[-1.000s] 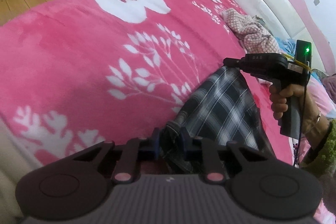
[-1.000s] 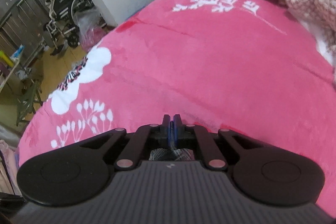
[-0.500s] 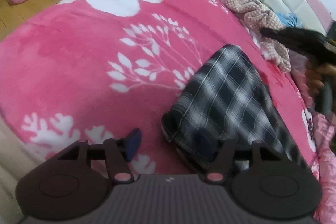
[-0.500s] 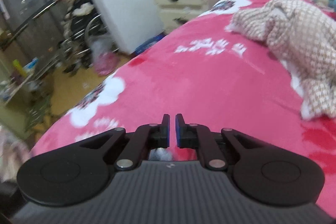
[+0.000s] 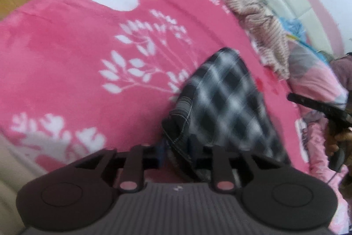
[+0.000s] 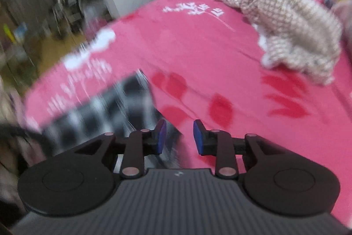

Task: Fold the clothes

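1. Here, the plaid garment [image 5: 222,100] lies folded on the pink blanket [image 5: 77,54] of the bed, its stitched near edge between the pads of the left claw [image 5: 177,151], whose jaws have just been closing; whether the cloth is actually pinched cannot be told through the blur.
2. The right claw [image 6: 179,136] is seen partly open with nothing between its pads, its jaws having just been opening, and the garment lies down to its left.
3. If only one layer is caught by the left claw, the fold could be dragged apart when the edge is lifted.
4. The soft blanket could be nipped together with the hem, so that both are pulled.
5. The knitted top [image 6: 286,23] near the headboard could be mixed with the folded piece if the latter is pushed that way.
6. The hem and its stitching are shown only by the left view; the open right jaws are shown only by the right view, where the garment is smeared.
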